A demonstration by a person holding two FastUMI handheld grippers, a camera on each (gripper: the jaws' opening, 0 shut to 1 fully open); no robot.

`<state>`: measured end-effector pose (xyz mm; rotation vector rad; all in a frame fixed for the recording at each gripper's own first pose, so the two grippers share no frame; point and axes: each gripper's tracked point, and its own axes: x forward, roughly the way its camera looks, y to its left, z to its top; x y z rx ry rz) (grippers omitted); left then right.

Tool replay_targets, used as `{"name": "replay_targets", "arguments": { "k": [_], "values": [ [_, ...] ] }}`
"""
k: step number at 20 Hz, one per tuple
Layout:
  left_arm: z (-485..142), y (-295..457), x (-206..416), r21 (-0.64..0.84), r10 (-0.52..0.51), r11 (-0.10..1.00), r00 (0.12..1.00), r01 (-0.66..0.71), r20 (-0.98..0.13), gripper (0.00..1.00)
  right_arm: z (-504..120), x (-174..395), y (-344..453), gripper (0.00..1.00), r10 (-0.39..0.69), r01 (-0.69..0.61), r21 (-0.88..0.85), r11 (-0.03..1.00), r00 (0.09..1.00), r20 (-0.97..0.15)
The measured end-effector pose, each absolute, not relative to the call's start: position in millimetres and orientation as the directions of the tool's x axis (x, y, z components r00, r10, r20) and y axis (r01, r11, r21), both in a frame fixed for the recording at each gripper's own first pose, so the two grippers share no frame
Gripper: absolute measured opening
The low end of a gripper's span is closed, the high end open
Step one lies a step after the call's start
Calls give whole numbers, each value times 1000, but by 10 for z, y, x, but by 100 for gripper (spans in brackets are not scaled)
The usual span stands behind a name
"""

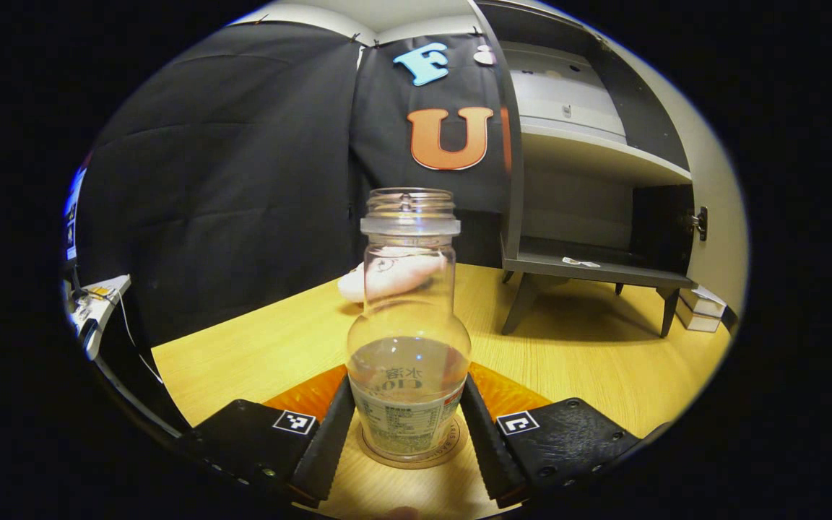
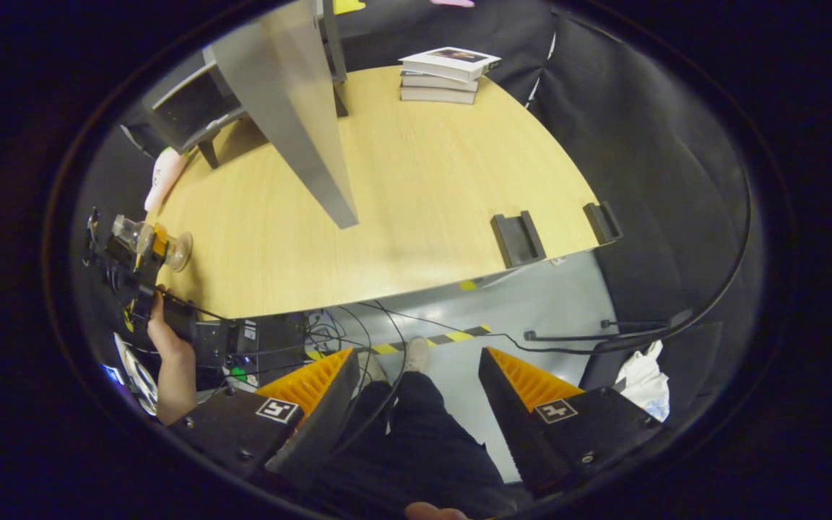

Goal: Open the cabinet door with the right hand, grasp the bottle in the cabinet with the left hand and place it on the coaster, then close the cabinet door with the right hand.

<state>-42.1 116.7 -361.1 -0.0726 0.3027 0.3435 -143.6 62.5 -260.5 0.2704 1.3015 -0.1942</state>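
A clear, capless bottle (image 1: 407, 339) with a little liquid stands upright on the round coaster (image 1: 416, 464) on the wooden table (image 1: 589, 361). My left gripper (image 1: 407, 383) is shut on the bottle's lower body, one finger on each side. In the right gripper view that gripper and the bottle (image 2: 149, 242) sit at the table's left edge, held by a hand (image 2: 170, 354). The grey cabinet (image 1: 589, 267) stands on legs with its door (image 2: 293, 108) swung open over the table. My right gripper (image 2: 417, 354) is open and holds nothing, off the table's front edge above a person's legs.
A pink object (image 1: 387, 278) lies behind the bottle, near the cabinet's leg. A stack of books (image 2: 445, 76) sits at the table's far side. Two black holders (image 2: 518, 240) are clamped to the front edge. Cables (image 2: 387, 318) run across the floor.
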Motion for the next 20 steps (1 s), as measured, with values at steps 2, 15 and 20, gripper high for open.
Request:
{"name": "replay_targets", "arguments": {
  "k": [2,15,20],
  "values": [
    [-3666,1154,-415,-40,311,939,893,-342,-324,77,-2612,-1436,605,100,7,290,84,953,259,-966],
    [-3431,1139,-411,-79,302,941,921,-330,-247,94,-2620,-1428,628,100,5,295,88,952,273,-962],
    [-3114,1190,-453,-36,292,952,939,-303,-180,94,-2553,-1335,557,100,-29,293,74,953,332,-943]
  ]
}}
